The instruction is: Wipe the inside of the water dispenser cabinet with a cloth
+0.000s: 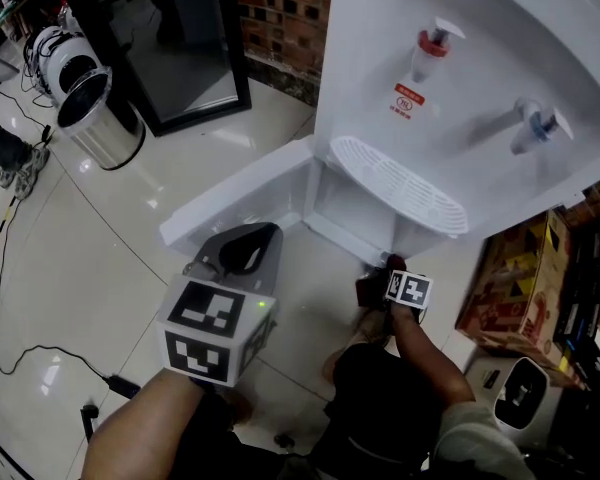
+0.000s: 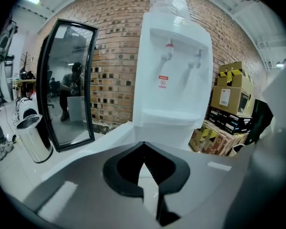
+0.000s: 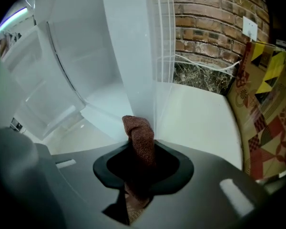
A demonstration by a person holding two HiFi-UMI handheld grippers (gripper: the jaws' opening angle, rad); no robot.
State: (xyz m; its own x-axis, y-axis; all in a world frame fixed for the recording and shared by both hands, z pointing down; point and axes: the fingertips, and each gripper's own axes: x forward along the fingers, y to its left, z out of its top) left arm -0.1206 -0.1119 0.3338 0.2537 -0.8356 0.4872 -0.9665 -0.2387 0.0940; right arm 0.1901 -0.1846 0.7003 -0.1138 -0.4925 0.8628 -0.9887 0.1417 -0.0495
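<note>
Visibly pinched, cloth (image 3: 136, 126) between right tongs (image 3: 141, 143)

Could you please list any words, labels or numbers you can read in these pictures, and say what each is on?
Nothing can be read.
Red sticker on the water dispenser: too small.
Labels on the cardboard boxes: blurred.

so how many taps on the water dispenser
2: the red tap is at the head view's left on the water dispenser front, and the blue tap is to its right. None looks hidden.
</note>
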